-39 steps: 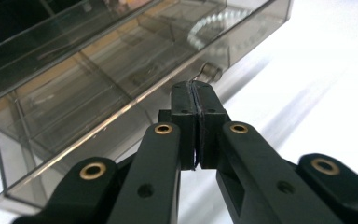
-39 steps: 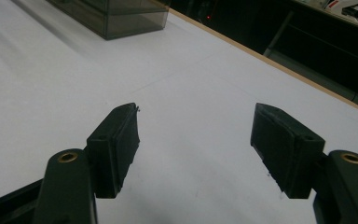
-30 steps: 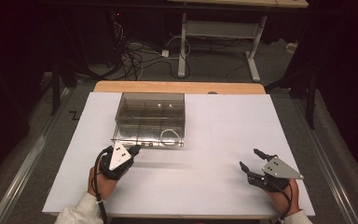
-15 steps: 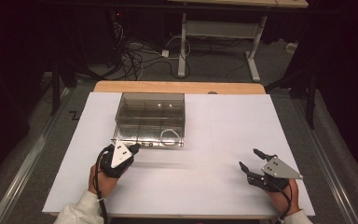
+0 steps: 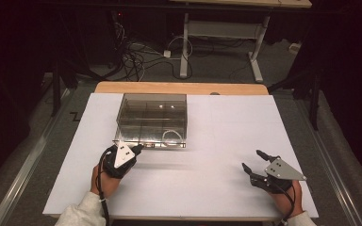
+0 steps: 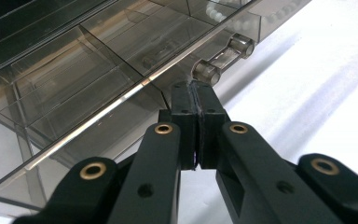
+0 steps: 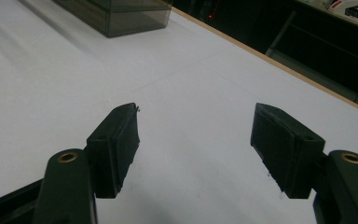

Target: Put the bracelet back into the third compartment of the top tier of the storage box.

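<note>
Left gripper [image 6: 196,93] jaws pressed together just beside clear drawer box [image 5: 152,120] handle [image 6: 223,58], right gripper [image 7: 196,140] jaws apart, holding nothing, over white table [image 5: 226,136]

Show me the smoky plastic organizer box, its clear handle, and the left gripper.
organizer box [image 5: 143,115], high view, left wall.
handle [image 6: 223,56], left gripper view, clear bar.
left gripper [image 6: 196,95], left gripper view, shut jaw tips.
</note>
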`<state>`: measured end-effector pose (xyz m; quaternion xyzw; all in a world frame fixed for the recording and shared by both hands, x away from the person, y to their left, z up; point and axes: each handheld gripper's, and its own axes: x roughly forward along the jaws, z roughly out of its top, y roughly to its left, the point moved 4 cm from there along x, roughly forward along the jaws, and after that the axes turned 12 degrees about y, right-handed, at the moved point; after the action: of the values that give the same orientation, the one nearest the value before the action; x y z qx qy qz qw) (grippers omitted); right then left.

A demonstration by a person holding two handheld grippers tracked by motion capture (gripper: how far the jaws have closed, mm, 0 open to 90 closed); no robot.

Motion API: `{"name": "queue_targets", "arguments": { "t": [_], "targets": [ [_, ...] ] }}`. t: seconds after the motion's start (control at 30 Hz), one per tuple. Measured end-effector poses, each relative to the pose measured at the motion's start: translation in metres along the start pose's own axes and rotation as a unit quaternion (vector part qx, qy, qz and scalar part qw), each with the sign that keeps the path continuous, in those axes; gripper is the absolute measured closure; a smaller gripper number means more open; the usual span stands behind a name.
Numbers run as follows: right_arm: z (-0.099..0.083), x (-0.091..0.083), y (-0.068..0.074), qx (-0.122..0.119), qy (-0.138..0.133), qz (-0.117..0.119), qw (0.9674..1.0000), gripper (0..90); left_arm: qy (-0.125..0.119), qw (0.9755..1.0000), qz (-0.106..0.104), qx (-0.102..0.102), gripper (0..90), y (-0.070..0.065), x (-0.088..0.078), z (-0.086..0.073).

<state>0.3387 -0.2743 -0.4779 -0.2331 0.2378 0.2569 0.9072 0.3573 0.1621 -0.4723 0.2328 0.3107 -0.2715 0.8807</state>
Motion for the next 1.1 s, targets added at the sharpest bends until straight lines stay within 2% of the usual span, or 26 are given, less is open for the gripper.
{"name": "queue_targets", "arguments": {
  "t": [0.3, 0.5, 0.8, 0.93, 1.1],
  "targets": [
    [-0.0001, 0.0004, 0.0001, 0.0, 0.0, 0.001, 1.0, 32.5, 0.001, 1.0, -0.002, 0.003, 86.1, -0.0007, 0.0029, 0.0011],
    [-0.0002, 0.0002, 0.0002, -0.001, 0.001, 0.001, 1.0, 32.5, 0.002, 1.0, 0.007, 0.005, 86.0, -0.0001, 0.0011, 0.0009],
    [0.0003, 0.0026, -0.0015, 0.01, 0.003, 0.0, 0.9999, 32.5, -0.005, 1.0, 0.0, 0.0, 86.1, 0.0033, 0.004, 0.0019],
    [-0.0011, 0.0044, -0.0031, 0.01, 0.007, -0.001, 0.9999, 32.5, -0.01, 0.9999, 0.006, 0.001, 86.1, 0.0066, 0.0065, 0.0032],
    [-0.0021, 0.0014, -0.0041, 0.013, 0.004, -0.003, 0.9999, 32.5, -0.003, 1.0, 0.006, 0.0, 86.0, 0.004, 0.0085, 0.0031]
  ]
}}
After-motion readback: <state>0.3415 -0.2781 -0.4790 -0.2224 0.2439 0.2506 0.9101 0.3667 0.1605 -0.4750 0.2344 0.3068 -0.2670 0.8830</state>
